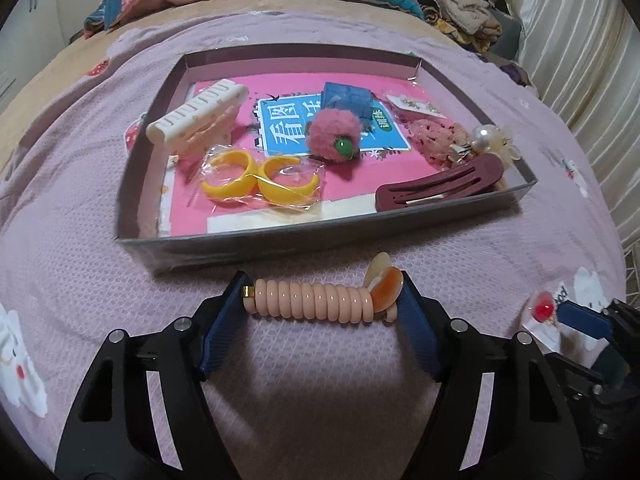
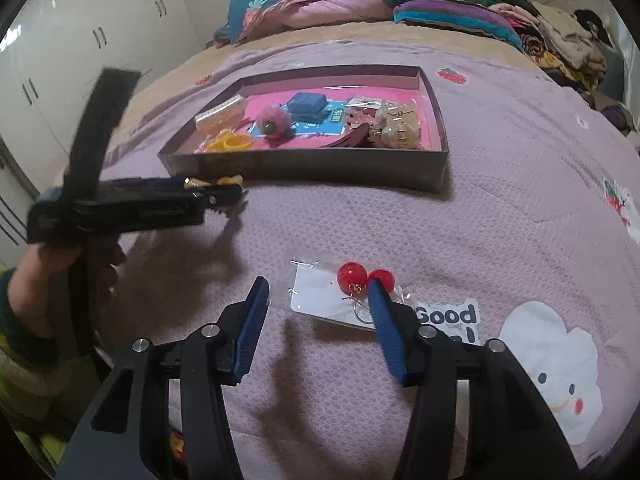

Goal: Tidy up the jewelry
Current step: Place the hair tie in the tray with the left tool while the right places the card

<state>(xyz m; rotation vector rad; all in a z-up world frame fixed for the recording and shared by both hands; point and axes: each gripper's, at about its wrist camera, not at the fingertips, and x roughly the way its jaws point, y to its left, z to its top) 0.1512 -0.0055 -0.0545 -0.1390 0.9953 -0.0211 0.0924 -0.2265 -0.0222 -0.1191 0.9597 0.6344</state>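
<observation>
Jaws left: clamp coil hair tie [image 1: 316, 300] | right: part-open astride red earrings [image 2: 352, 276]

Shallow grey cardboard tray [image 1: 132, 184] on quilted pink bedspread [image 1: 80, 280]. In tray: cream plastic claw clip [image 1: 196, 118] rear left, bagged yellow hoop earrings [image 1: 260, 182] before it, fluffy pink pompom [image 1: 332, 136] centre, maroon snap clip [image 1: 440, 192] front right. Coiled peach hair tie [image 1: 316, 298] before tray; bagged red ball earrings [image 2: 352, 278] right of it.
</observation>
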